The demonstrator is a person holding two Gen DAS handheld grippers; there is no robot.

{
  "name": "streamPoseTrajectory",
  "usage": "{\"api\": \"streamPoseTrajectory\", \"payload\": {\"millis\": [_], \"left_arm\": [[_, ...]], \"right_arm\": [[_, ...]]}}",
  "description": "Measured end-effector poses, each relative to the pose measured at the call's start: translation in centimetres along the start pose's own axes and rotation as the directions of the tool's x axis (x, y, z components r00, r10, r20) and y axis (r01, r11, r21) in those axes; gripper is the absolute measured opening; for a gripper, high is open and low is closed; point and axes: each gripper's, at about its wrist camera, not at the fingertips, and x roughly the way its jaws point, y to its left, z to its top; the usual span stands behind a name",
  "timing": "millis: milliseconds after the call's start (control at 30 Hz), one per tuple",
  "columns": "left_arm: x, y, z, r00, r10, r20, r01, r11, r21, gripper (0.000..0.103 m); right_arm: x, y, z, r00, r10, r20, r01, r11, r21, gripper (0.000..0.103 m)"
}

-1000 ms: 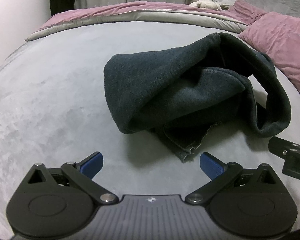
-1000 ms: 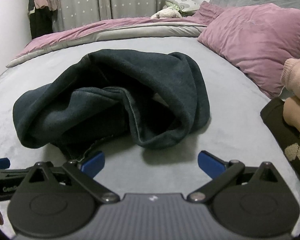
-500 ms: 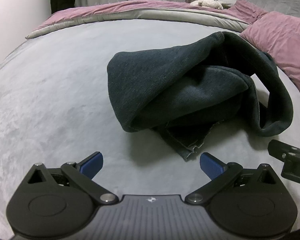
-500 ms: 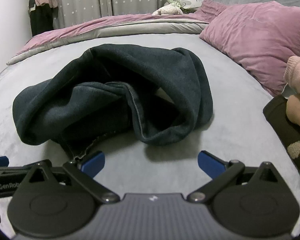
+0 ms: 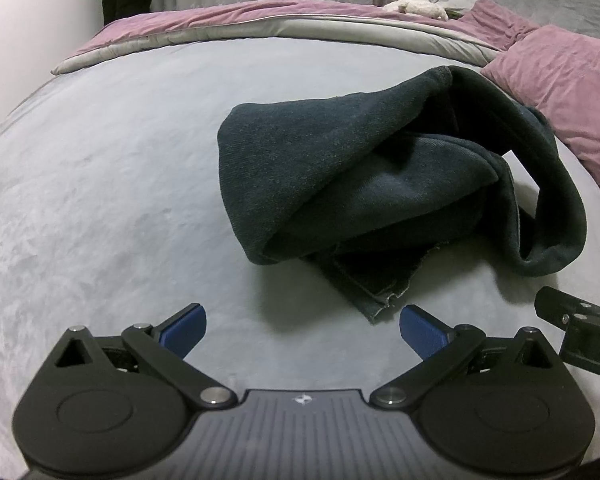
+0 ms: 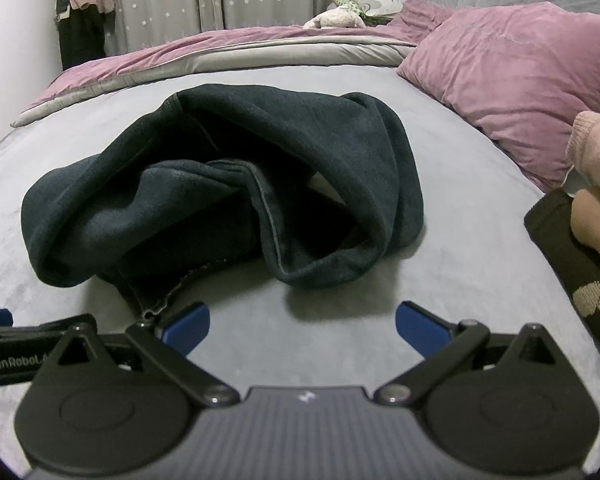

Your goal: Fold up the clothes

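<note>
A pair of dark denim jeans [image 5: 384, 184] is lying in a crumpled heap on the grey bed cover [image 5: 100, 184], one leg looping round in an arch and a frayed hem [image 5: 380, 300] poking out toward the near side. The left gripper [image 5: 302, 326] is hovering just short of that hem with its blue pads [image 5: 184, 326] spread wide and nothing between them. The right gripper [image 6: 302, 326] is sitting beside it, its own jaws equally apart and empty, facing the rolled loop of the jeans [image 6: 220, 184].

The trouble I am expecting lies in the tangle. The cloth is doubled over itself, so a pinch at the hem is likely taking up only one layer, and a lift from there may be dragging the whole heap along rather than opening it out. Thick denim may also be slipping from a shallow bite. The two tools are working close together, so they are risking a knock against each other. To the right, the mauve pillow [image 6: 520, 76] and a pile of other clothes [image 6: 580, 240] are lying near enough that a swung leg could be catching them.
</note>
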Motion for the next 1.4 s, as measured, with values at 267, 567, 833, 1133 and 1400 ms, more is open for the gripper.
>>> {"api": "streamPoseTrajectory", "payload": {"millis": [267,567,833,1133,1400], "left_arm": [[0.0,-0.1,0.4,1.0,0.0,-0.001,0.0,1.0,-0.003,0.103],[0.0,-0.3,1.0,1.0,0.003,-0.004,-0.003,1.0,-0.004,0.103],[0.1,1.7,1.0,1.0,-0.005,0.0,0.005,1.0,0.001,0.103],[0.6,3.6,1.1,1.0,-0.021,0.019,0.02,1.0,0.019,0.103],[1.8,3.6,1.9,1.0,-0.012,0.014,0.012,1.0,-0.003,0.103]], "right_arm": [[0.0,-0.1,0.0,1.0,-0.002,-0.003,0.002,1.0,0.0,0.103],[0.1,-0.1,-0.1,1.0,-0.005,-0.007,0.005,1.0,-0.003,0.103],[0.1,-0.1,-0.2,1.0,-0.008,-0.012,0.007,1.0,-0.005,0.103],[0.4,-0.2,-0.1,1.0,-0.009,-0.019,0.009,1.0,-0.011,0.103],[1.5,-0.6,0.2,0.999,-0.03,-0.025,0.03,1.0,0.0,0.103]]}}
